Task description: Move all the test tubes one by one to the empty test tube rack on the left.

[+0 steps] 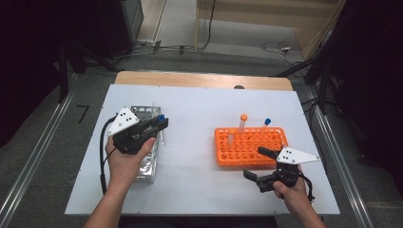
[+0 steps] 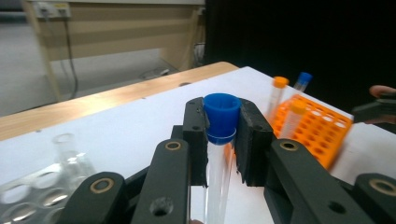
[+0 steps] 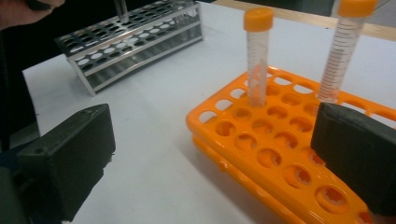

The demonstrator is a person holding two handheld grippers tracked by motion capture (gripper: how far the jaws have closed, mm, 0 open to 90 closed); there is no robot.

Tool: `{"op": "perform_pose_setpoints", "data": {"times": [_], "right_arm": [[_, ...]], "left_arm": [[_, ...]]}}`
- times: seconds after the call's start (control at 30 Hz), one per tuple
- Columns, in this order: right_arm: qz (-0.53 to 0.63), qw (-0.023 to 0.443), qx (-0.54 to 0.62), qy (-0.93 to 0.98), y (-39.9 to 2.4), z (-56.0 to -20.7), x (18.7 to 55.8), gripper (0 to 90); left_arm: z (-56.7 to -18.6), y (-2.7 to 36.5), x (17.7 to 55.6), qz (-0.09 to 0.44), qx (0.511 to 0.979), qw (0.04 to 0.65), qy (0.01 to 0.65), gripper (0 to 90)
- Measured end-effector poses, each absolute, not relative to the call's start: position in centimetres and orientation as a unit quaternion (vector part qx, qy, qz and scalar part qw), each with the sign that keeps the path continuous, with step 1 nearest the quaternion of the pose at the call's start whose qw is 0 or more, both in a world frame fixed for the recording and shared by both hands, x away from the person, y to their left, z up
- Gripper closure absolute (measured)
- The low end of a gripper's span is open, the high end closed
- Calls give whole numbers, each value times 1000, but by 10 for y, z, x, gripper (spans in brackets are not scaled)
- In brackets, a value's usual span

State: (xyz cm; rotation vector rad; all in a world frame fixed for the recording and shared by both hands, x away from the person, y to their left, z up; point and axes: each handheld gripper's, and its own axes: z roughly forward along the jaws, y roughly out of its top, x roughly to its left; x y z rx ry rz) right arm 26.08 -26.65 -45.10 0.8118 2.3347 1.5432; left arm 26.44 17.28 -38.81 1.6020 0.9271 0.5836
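Note:
My left gripper [image 1: 160, 125] is shut on a clear tube with a blue cap [image 1: 161, 118], held over the right side of a metal rack [image 1: 146, 167]. In the left gripper view the pads clamp the blue-capped tube [image 2: 221, 116] just under its cap, and the left gripper [image 2: 223, 111] points toward the orange rack [image 2: 327, 135]. My right gripper [image 1: 258, 164] stands open at the front edge of the orange rack [image 1: 223, 159]. Nothing lies between the jaws of the right gripper [image 3: 212, 163]. Two orange-capped tubes [image 3: 258, 56] [image 3: 345, 51] stand in the orange rack [image 3: 219, 140].
A third tube with a blue cap [image 1: 266, 123] stands at the orange rack's back. An uncapped clear tube [image 2: 67, 149] stands in the metal rack [image 3: 130, 42]. Both racks rest on a white board [image 1: 199, 109] over a wooden table [image 1: 204, 80]. Cables lie on the floor beyond.

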Motion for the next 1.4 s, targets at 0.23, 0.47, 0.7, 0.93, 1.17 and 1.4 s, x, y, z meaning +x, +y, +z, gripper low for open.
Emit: {"op": "perform_pose_setpoints", "data": {"times": [0.23,0.47,0.7,0.93,1.17,1.4], "right_arm": [[519,122,280,798,-269,-454,263,0],[518,123,286,797,-270,-455,264,0],[519,125,287,795,-272,-456,265,0],[517,125,288,797,-271,-457,266,0],[516,128,288,796,-272,-457,266,0],[514,126,287,799,-271,-458,266,0]], "left_arm": [[-392,193,282,263,662,559,424,762],[-398,203,303,269,649,554,447,762],[-404,204,320,277,635,552,463,762],[-411,199,332,296,625,544,475,762],[-417,198,335,295,635,528,481,762],[-424,195,330,283,658,504,483,761]]}}
